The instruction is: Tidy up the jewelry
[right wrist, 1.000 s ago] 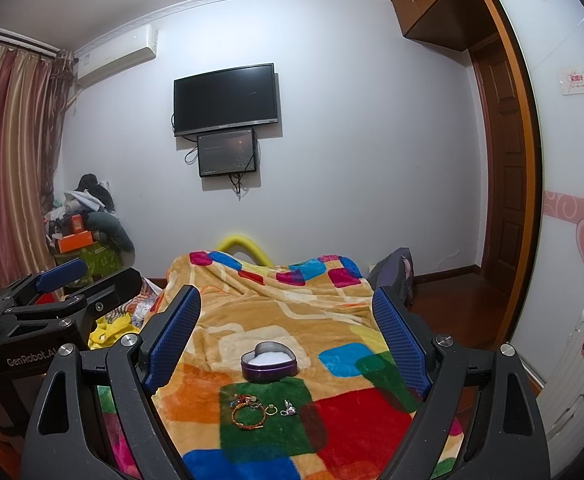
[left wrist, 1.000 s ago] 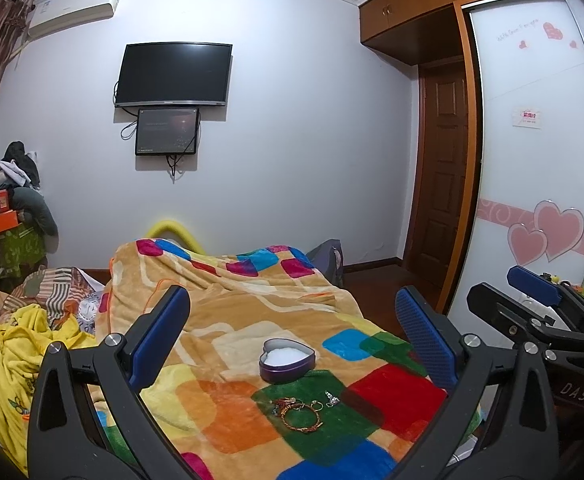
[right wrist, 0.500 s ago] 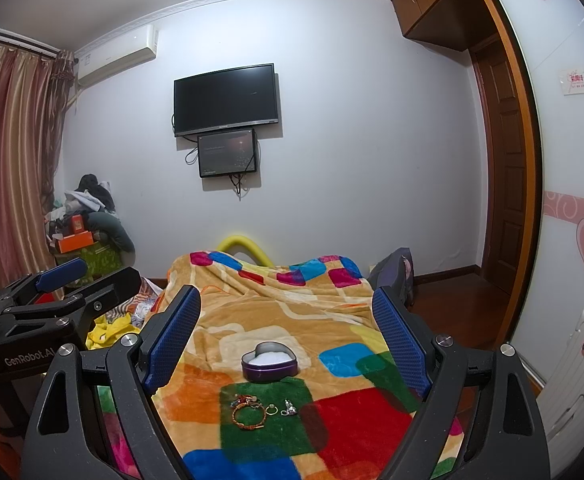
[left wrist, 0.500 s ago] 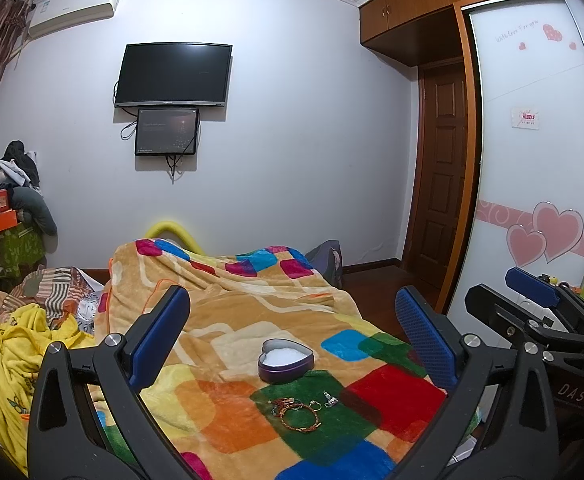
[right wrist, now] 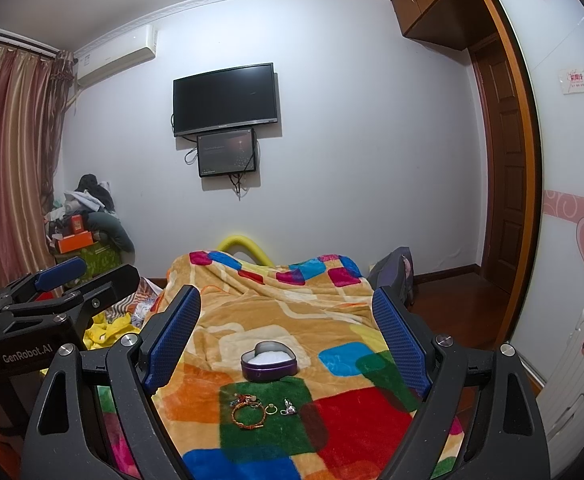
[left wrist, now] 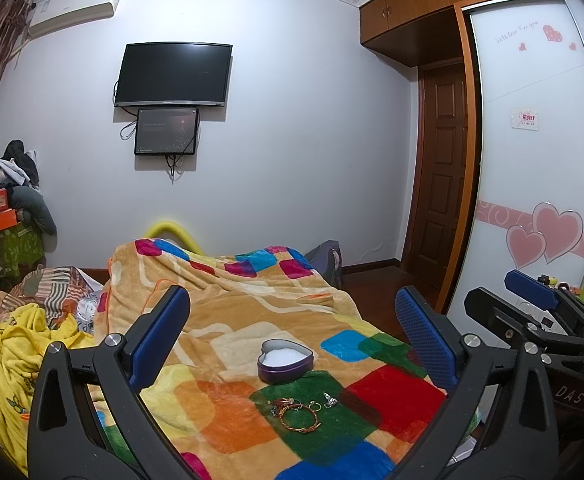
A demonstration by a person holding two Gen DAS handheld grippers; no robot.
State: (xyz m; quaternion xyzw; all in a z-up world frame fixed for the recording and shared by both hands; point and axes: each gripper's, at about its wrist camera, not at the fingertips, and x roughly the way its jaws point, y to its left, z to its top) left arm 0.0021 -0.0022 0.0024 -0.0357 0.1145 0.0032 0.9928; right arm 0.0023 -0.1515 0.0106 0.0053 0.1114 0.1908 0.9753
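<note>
Not much readable text here. The side of the left gripper [right wrist: 58, 280] had "GenRobot.AI" printed in pale letters on its black body, seen from the right wrist view. The right gripper [left wrist: 531, 300] showed "DAS" on its black body in the left wrist view. The white wardrobe door [left wrist: 539, 128] carried a line of thin cursive near the top beside the pink hearts, too small to make out, and a small sign [left wrist: 525, 118] with red characters was unreadable too.
</note>
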